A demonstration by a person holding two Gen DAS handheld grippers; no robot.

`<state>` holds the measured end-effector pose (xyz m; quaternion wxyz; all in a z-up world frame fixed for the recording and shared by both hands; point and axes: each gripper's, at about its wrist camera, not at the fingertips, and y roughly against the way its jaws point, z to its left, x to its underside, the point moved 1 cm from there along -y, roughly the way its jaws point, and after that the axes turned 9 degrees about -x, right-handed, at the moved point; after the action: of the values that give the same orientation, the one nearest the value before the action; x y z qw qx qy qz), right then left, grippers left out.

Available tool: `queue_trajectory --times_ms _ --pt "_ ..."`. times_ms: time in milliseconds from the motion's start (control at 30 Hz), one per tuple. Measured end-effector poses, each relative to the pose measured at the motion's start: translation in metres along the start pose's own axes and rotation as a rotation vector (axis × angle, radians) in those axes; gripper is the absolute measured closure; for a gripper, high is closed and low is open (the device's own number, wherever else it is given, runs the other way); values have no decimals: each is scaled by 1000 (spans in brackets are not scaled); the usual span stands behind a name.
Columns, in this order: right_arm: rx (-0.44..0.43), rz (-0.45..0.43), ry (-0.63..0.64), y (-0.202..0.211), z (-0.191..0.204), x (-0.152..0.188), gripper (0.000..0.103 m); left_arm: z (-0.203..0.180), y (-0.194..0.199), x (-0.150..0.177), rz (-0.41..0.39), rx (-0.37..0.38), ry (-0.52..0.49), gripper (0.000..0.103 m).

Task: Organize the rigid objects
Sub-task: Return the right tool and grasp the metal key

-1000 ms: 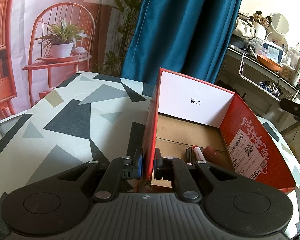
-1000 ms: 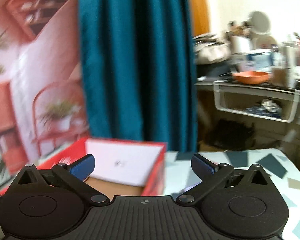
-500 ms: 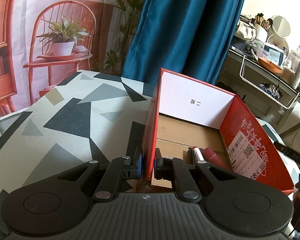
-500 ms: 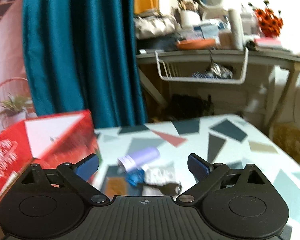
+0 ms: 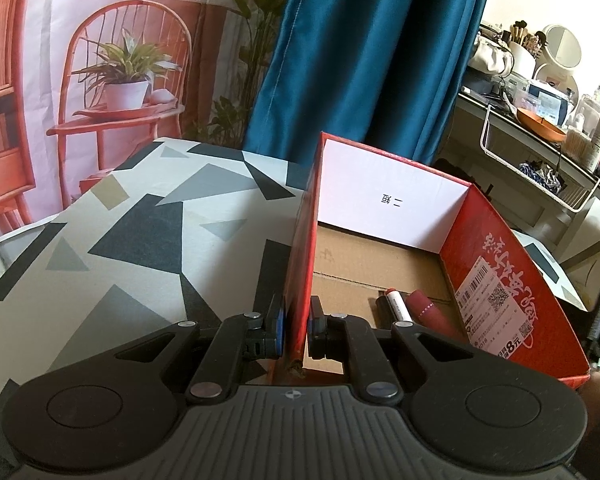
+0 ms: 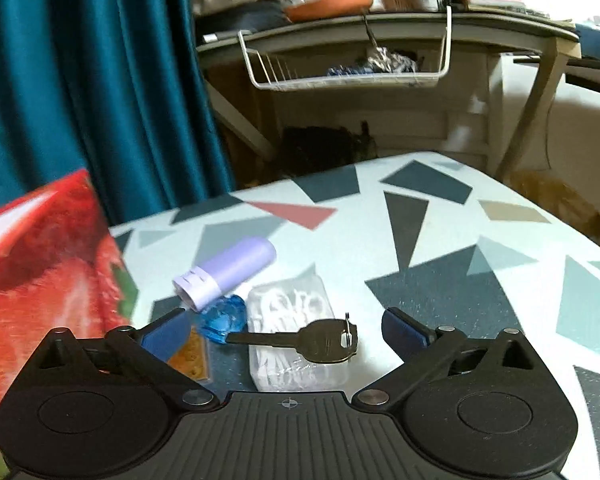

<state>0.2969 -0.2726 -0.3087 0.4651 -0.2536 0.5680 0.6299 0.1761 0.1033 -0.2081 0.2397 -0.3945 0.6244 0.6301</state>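
The key (image 6: 300, 342) lies crosswise between the right gripper's (image 6: 288, 330) wide, still-opening jaws, untouched, atop a clear packet (image 6: 292, 336) on the counter (image 6: 460, 264). The left gripper (image 5: 296, 330) is clamped on the box (image 5: 300, 264) wall.

Glossy red cardboard box (image 5: 496, 280), matt metal key (image 6: 320, 342), printed tablecloth (image 6: 440, 280).

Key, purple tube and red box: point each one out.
Key (image 6: 324, 342): right wrist view, on its bow.
Purple tube (image 6: 236, 270): right wrist view, mid-body.
Red box (image 5: 500, 280): left wrist view, right inner wall.
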Motion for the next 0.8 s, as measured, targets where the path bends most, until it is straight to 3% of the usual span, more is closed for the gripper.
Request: queue_trajectory --times_ms 267,533,800 --pt "71 38 52 -16 5 4 16 0 0 0 1 2 2 91" --pt "59 49 70 -16 8 8 31 0 1 0 -3 1 3 91" --pt "24 34 64 -10 6 9 31 0 1 0 -3 1 2 91"
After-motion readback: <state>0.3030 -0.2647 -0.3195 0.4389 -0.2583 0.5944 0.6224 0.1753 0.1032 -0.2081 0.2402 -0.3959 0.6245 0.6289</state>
